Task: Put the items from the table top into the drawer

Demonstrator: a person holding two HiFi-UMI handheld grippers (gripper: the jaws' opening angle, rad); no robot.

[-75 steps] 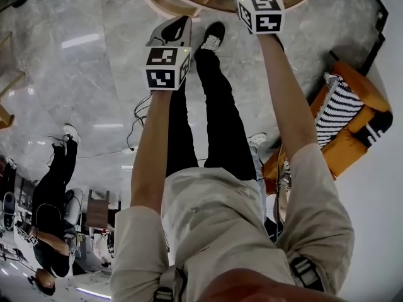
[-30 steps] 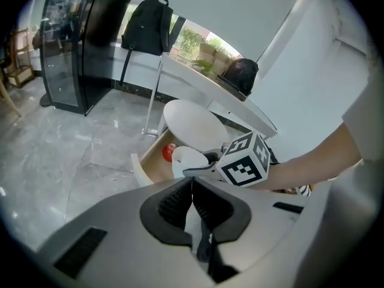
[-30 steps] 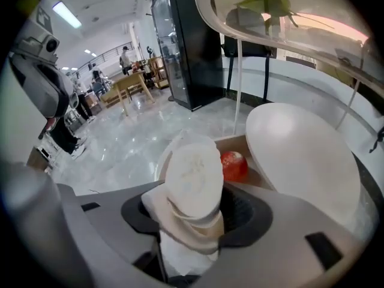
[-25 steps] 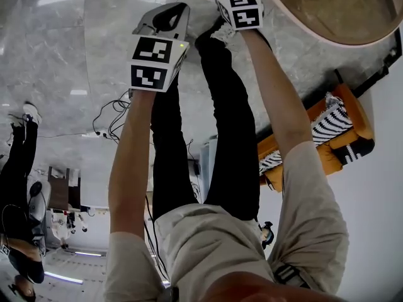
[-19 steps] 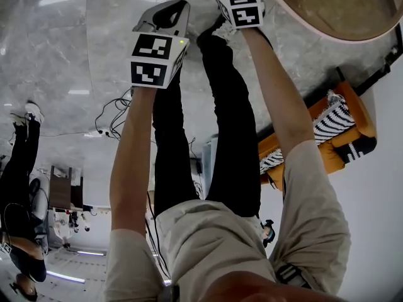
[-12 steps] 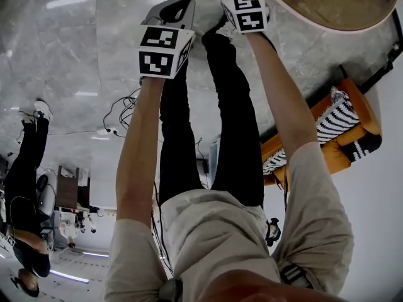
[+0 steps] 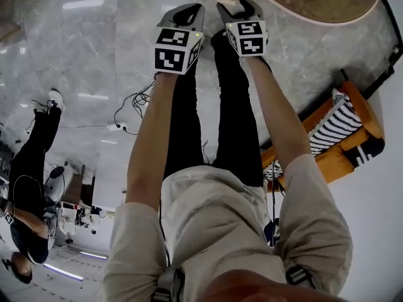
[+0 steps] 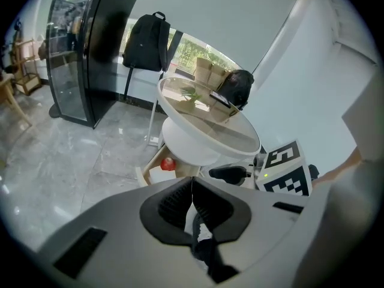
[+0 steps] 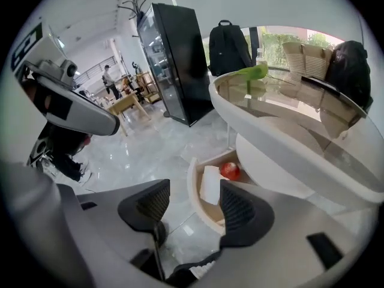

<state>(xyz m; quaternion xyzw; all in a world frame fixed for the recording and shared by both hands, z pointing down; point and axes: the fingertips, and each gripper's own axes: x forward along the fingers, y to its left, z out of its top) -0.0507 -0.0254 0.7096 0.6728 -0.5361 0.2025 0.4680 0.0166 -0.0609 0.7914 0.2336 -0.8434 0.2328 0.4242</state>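
Note:
The round glass-topped table carries a green plant, woven baskets and a dark bag. Under its top, the open drawer holds a red apple and a white box. My right gripper hangs above and in front of the drawer, open with nothing between its pads. My left gripper is shut and empty, level with the table. The red apple shows below it. In the head view both the left gripper and the right gripper are held out before the table.
A tall black glass cabinet and a black backpack on a stand are behind the table. An orange sofa with a striped cushion lies to the right. Cables trail on the marble floor, and a person stands to the left.
Both grippers have risen from the drawer's level toward the table top. In the head view the right gripper has drawn back from under the table's rim. Neither gripper's jaws have changed.

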